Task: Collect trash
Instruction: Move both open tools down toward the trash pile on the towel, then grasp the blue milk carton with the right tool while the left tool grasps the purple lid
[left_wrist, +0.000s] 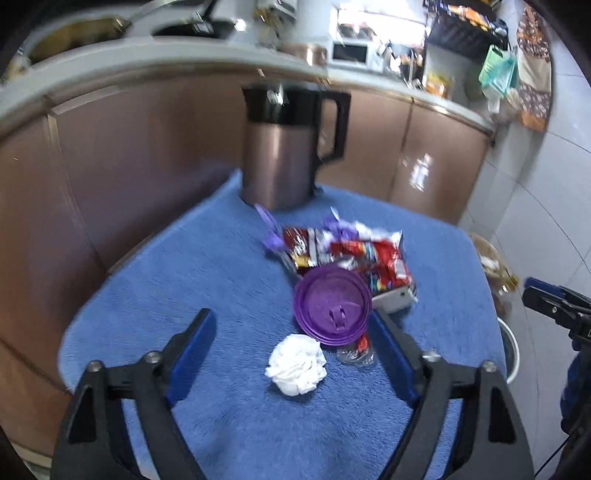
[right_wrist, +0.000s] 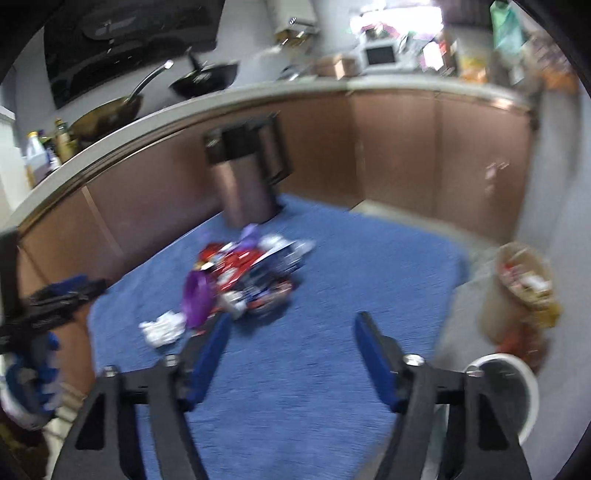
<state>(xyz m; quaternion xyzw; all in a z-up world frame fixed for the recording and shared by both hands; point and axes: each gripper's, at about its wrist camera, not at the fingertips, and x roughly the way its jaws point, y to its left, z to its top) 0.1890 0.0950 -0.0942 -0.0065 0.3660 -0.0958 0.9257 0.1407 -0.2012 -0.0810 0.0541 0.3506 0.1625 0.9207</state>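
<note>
Left gripper (left_wrist: 291, 343): spread wide, nothing pinched; crumpled white tissue (left_wrist: 296, 363) lies between its fingers, untouched.
Right gripper (right_wrist: 291, 339): spread, nothing between the fingers; only bare blue cloth (right_wrist: 332, 288) under them.
Trash: tissue nearest, then a purple lid (left_wrist: 331, 306) standing tilted against a small clear cup (left_wrist: 356, 354), then a heap of red snack wrappers (left_wrist: 369, 258) mid-table.
Risk, likely: closing on the tissue could nudge the leaning lid over, or catch the fuzzy cloth with it.
Risk, right side: blurred view; a hurried reach could scatter the loose wrappers.
White bin (right_wrist: 517, 391): near right, below the table edge; contents hidden.
Brown basket (right_wrist: 524, 280): right, already filled with scraps.
Thermos jug (left_wrist: 284, 147): far edge, upright, lid on; not trash.
</note>
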